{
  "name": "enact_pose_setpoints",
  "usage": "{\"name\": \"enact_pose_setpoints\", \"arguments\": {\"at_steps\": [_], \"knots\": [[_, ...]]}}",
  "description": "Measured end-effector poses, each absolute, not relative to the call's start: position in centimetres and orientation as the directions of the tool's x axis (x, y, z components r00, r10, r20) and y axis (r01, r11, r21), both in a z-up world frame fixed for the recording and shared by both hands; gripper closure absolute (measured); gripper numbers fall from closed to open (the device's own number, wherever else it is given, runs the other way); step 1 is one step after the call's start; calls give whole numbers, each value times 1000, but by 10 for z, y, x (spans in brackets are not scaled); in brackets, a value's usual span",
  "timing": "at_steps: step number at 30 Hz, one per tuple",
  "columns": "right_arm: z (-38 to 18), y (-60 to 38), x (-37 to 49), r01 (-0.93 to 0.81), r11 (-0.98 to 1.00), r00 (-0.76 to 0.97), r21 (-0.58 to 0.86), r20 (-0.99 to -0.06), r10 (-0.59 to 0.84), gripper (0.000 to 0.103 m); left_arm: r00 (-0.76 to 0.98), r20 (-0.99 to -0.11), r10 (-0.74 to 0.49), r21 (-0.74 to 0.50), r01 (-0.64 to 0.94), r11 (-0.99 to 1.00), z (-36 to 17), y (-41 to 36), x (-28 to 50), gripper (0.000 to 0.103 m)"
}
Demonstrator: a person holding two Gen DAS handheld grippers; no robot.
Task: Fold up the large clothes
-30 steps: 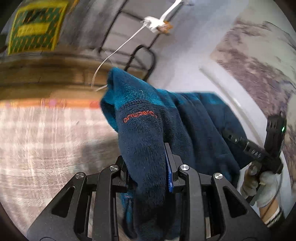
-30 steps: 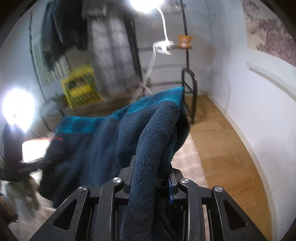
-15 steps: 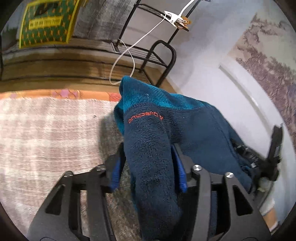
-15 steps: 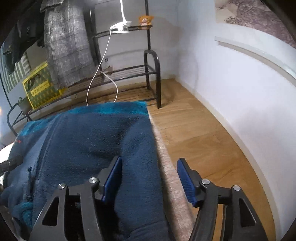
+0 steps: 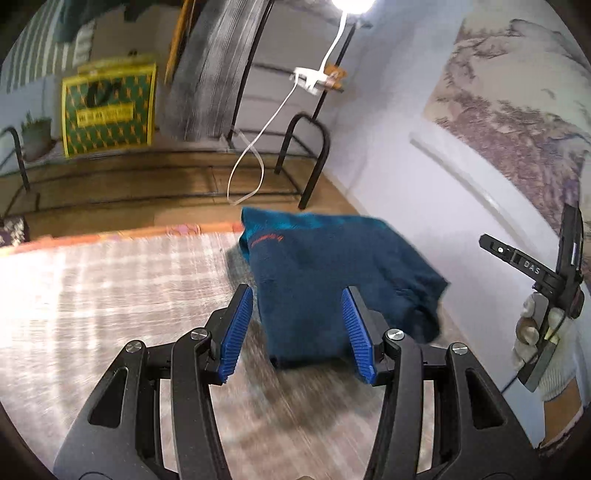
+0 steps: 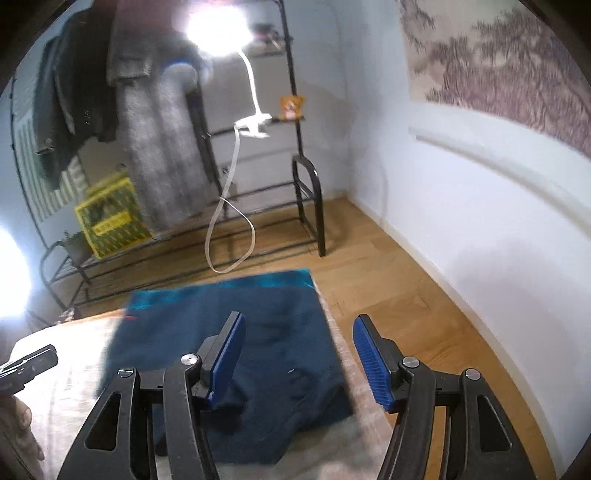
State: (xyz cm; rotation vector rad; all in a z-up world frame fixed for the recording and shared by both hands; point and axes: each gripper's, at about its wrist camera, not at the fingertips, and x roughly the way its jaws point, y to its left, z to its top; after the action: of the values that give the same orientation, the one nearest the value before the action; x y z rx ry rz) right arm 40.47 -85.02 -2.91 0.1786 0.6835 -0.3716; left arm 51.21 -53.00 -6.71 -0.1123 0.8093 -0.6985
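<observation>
A dark blue fleece garment (image 5: 332, 273) with a teal band and small red lettering lies folded on the pale checked rug (image 5: 110, 295); it also shows in the right wrist view (image 6: 240, 339). My left gripper (image 5: 297, 328) is open and empty, raised above the garment's near edge. My right gripper (image 6: 299, 354) is open and empty, above the garment's right part. The right gripper also shows at the right edge of the left wrist view (image 5: 543, 280), held in a gloved hand.
A black metal rack (image 6: 306, 206) stands behind the rug, with a yellow-green box (image 6: 110, 221), hanging coats (image 6: 155, 129) and a dangling white cable (image 6: 229, 229). Wooden floor (image 6: 399, 295) and a white wall (image 6: 480, 229) lie to the right. A lamp (image 6: 218, 26) glares above.
Both grippers were shut on the lifted fleece a second ago. They opened, let it drop flat onto the rug, and pulled up and back.
</observation>
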Motion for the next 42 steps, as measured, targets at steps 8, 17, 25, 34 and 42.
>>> {"name": "enact_pose_setpoints", "arguments": {"at_steps": [8,17,25,34,42], "knots": [[71,-767,340,328,945,764,22,-594,-251,40,544,-547,-636,-295,585,755,40,-480,418,52],[162,-685,249,274,962,818,-4,-525,-235,39,607,-450,-654,-233,628,743,128,-415,314,52],[210,-629,173,242,970,851,-36,-471,-230,39,644,-364,-672,-199,652,732,185,-359,226,52],[243,-586,99,236,971,874,-43,-427,-232,37,673,-304,-674,-165,660,733,221,-314,147,52],[236,-567,62,218,976,881,-13,-428,-203,35,687,-293,-665,-151,653,742,227,-282,109,50]]}}
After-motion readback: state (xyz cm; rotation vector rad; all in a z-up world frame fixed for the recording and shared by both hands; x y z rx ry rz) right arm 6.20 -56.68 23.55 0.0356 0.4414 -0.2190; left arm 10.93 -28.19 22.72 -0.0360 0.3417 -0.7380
